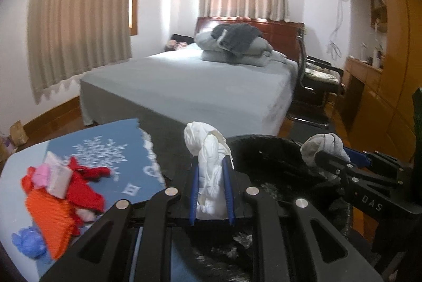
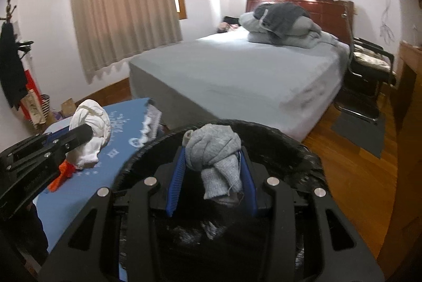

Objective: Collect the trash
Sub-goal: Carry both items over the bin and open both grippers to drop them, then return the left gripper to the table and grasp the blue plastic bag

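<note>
My left gripper (image 1: 211,163) is shut on a knotted white cloth bundle (image 1: 211,163), held upright between its blue pads above the rim of a black-lined bin (image 1: 277,150). My right gripper (image 2: 213,152) is shut on a knotted grey cloth bundle (image 2: 216,147) over the same black bin (image 2: 277,144). Each wrist view also shows the other gripper: the right gripper (image 1: 332,150) with the grey bundle (image 1: 324,146) at the right, the left gripper (image 2: 87,134) with the white bundle (image 2: 91,134) at the left.
A low table with a blue snowflake cloth (image 1: 105,147) at the left carries red and orange cloth (image 1: 66,192), a pink packet (image 1: 56,176) and a blue item (image 1: 27,246). Beyond stand a grey bed (image 1: 190,81), a black chair (image 1: 316,81) and wooden cabinets (image 1: 382,70).
</note>
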Motion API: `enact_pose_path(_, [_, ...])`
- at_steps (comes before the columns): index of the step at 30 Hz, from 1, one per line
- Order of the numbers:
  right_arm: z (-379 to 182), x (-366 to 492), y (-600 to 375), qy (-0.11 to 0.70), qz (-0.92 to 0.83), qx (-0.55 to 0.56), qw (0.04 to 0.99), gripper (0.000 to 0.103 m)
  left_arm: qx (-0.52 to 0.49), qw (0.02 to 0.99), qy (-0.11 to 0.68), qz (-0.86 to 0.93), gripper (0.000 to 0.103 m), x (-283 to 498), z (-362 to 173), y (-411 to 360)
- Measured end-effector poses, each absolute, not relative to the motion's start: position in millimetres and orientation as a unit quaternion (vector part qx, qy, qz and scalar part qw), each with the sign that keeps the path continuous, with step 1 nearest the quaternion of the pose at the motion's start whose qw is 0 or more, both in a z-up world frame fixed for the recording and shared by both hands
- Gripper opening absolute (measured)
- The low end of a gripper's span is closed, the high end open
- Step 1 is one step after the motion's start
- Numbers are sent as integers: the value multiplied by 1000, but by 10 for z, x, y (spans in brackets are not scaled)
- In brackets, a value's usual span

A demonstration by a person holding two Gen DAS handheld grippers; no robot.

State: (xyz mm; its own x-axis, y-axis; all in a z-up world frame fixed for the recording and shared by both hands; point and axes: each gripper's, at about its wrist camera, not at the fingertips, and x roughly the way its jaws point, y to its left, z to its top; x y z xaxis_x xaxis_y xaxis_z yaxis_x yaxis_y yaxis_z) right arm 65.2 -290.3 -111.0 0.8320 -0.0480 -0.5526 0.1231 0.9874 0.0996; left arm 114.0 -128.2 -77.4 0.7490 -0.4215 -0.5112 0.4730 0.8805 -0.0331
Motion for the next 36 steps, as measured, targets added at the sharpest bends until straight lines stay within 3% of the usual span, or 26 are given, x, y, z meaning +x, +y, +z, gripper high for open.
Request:
enact_pose_path(5, [-1207, 636, -3071, 292, -63, 71, 952, 42, 50, 927, 266, -261, 18, 1172, -860, -1407])
enact_pose_path(7, [-1217, 610, -3099, 289, -72, 72, 952, 52, 51, 925, 266, -266, 21, 1196, -870, -1440])
enact_pose_path(9, [-1214, 590, -3127, 284, -80, 71, 953, 61, 50, 924, 267, -269, 31, 1198, -877, -1447])
enact_pose_path(11, [-1198, 590, -3155, 279, -87, 70, 954, 73, 49, 926, 265, -265, 51, 1191, -882, -1443])
enact_pose_path(14, [-1170, 564, -3154, 269, -97, 70, 956, 91, 49, 929, 263, -256, 58, 1194, -875, -1375])
enact_pose_path(17, [-1129, 565, -3126, 264, -94, 69, 957, 97, 47, 937, 256, -233, 68, 1189, -837, -1223])
enact_pose_path(23, [-1071, 632, -2876, 265, -66, 69, 960, 98, 41, 950, 251, -182, 81, 1183, -804, -832])
enact_pose_path(36, [-1116, 1098, -1693, 279, 46, 51, 958, 98, 31, 963, 267, -27, 85, 1098, -944, 386])
